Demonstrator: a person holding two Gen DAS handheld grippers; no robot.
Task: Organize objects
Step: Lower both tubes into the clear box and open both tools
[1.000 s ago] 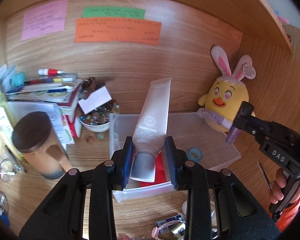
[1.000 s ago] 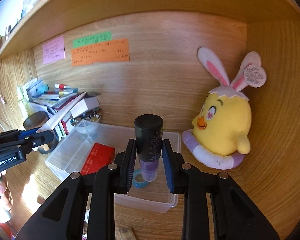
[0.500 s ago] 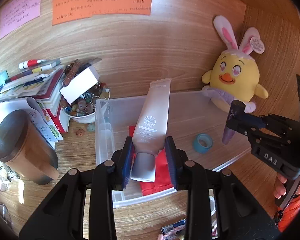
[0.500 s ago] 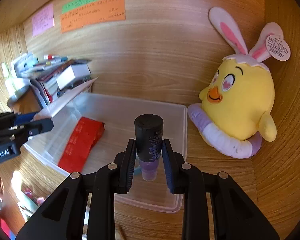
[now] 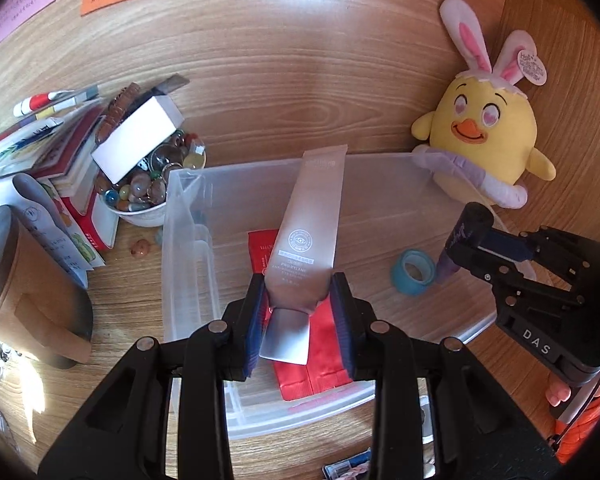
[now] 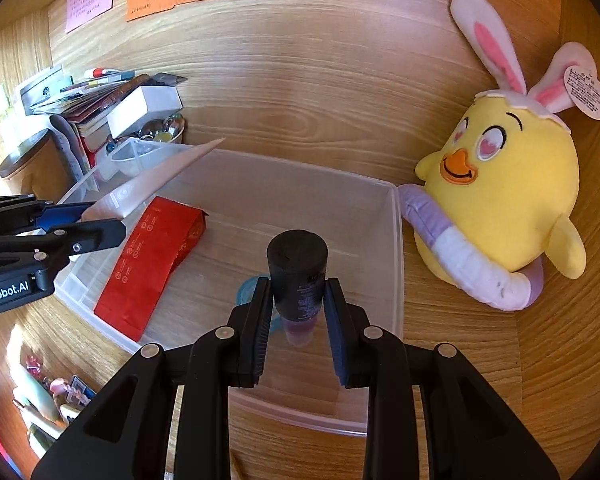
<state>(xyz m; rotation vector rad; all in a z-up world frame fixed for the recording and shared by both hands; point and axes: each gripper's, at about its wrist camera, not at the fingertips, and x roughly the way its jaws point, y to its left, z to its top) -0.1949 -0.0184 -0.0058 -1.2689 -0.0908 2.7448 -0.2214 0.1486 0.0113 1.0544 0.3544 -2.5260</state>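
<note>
My left gripper [image 5: 300,300] is shut on a pale pink cream tube [image 5: 312,224], gripped near its silver cap, over the clear plastic bin [image 5: 188,248]. From the right wrist view the same tube [image 6: 156,184] slants over the bin's left side. My right gripper [image 6: 296,304] is shut on a small black-capped purple bottle [image 6: 298,276], held upright above the bin's floor [image 6: 260,208]. In the left wrist view that bottle [image 5: 460,240] hangs at the bin's right end. Inside the bin lie a red packet [image 6: 152,264] and a blue tape roll [image 5: 413,273].
A yellow chick plush with rabbit ears [image 6: 500,196] sits against the bin's right side. Left of the bin stand a bowl of glass stones [image 5: 152,192], stacked books [image 5: 52,148] and a brown lidded cup [image 5: 24,288]. Small items lie on the desk in front [image 6: 60,396].
Both grippers have come down and forward toward the bin with their loads, tilting more steeply downward. The bin and plush now look larger and closer. Both grips are unchanged.
</note>
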